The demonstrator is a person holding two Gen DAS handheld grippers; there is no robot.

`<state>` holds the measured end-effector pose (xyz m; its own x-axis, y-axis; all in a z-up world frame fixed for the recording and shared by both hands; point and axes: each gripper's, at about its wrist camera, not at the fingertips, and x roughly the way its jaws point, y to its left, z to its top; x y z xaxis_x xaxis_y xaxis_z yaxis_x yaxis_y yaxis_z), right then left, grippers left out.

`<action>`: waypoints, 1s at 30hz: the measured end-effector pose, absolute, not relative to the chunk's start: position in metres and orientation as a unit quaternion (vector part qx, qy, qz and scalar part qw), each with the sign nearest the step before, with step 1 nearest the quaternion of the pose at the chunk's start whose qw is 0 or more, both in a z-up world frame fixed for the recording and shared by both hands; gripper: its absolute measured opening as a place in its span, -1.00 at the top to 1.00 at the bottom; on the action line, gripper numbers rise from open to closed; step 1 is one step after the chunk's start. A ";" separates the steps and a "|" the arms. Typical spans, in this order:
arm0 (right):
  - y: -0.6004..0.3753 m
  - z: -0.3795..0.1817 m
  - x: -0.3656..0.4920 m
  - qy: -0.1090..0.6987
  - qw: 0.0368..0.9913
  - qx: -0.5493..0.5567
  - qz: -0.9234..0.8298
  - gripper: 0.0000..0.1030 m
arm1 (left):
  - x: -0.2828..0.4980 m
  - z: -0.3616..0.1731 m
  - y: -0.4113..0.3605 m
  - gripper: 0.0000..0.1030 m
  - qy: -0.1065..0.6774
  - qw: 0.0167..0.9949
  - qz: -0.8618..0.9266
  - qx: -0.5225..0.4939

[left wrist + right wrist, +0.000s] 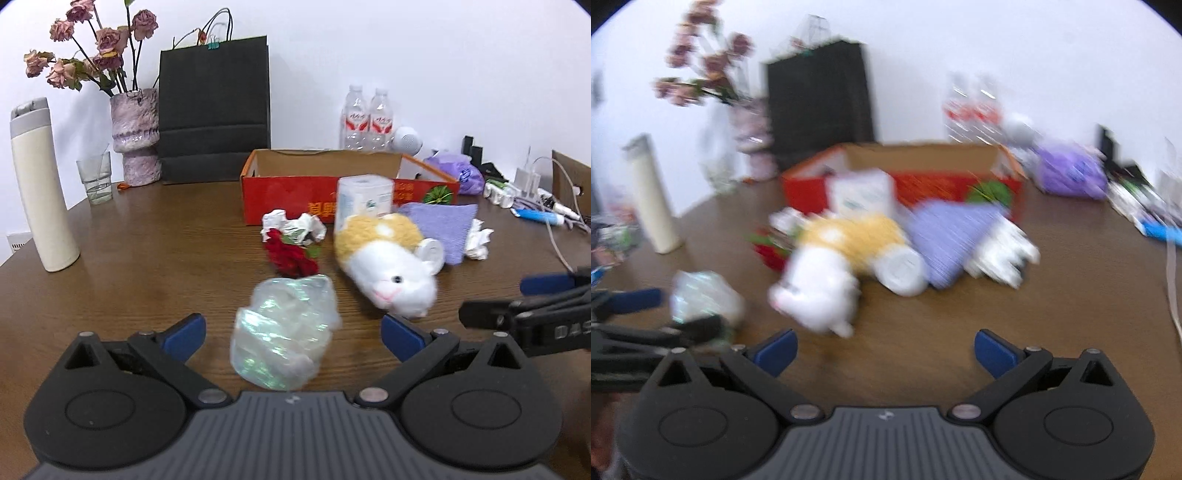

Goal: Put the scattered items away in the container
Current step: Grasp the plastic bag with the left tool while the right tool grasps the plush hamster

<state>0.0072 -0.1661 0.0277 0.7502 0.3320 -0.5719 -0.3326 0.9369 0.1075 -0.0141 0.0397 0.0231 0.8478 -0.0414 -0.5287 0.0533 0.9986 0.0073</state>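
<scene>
My left gripper [291, 332]: its blue-tipped fingers stood wide apart, one on each side of the iridescent wrapper, and gripped nothing.
My right gripper [884, 350]: fingers spread wide over bare table, nothing between them; its own view was badly blurred.
Iridescent wrapper [284, 332]: a crumpled shiny bundle on the wooden table [147, 258], between my left fingers; I could not tell whether either finger touched it.
Plush hamster [388, 266]: white and yellow, on its side just right of the wrapper, nose toward me.
Red flower [290, 256]: lay just beyond the wrapper, with crumpled white paper [293, 227] touching its far side.
White round lid [430, 253]: rested against the hamster's back.
Purple cloth [443, 225]: flat behind the hamster, a second paper ball [478, 243] at its right edge.
Tissue pack [364, 201]: stood upright in front of the box's front wall, outside it.
Red cardboard box [295, 195]: open-topped, beyond the scattered items; only the bare brown inner walls showed, the floor being hidden by the front wall.
Glass [95, 177]: far left, some water in it.
Vase [136, 136]: held dried pink roses.
Black paper bag [214, 110]: upright at the wall, contents hidden.
</scene>
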 end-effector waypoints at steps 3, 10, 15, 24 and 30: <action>-0.145 0.033 0.018 0.298 0.934 -0.019 0.197 -0.65 | -0.005 0.016 0.050 -0.56 0.301 0.953 -0.014 -0.006; -0.116 0.025 0.056 0.326 0.918 -0.001 0.226 -0.38 | -0.013 0.019 0.074 0.17 0.289 0.956 -0.005 -0.041; -0.105 0.022 0.059 0.324 0.915 -0.001 0.240 -0.02 | -0.021 0.032 0.079 0.19 0.260 0.964 0.001 -0.050; -0.140 0.051 -0.029 0.261 0.945 -0.067 0.187 0.89 | -0.029 0.037 0.050 0.18 0.256 0.964 -0.050 -0.042; -0.185 0.042 -0.044 0.299 0.935 0.002 0.190 0.35 | -0.027 0.025 0.030 0.17 0.274 0.959 -0.069 -0.035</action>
<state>-0.0440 -0.1850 0.0420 0.7494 0.3571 -0.5576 -0.3546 0.9276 0.1175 -0.0273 0.0297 0.0250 0.8408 -0.1511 -0.5199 0.1131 0.9881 -0.1042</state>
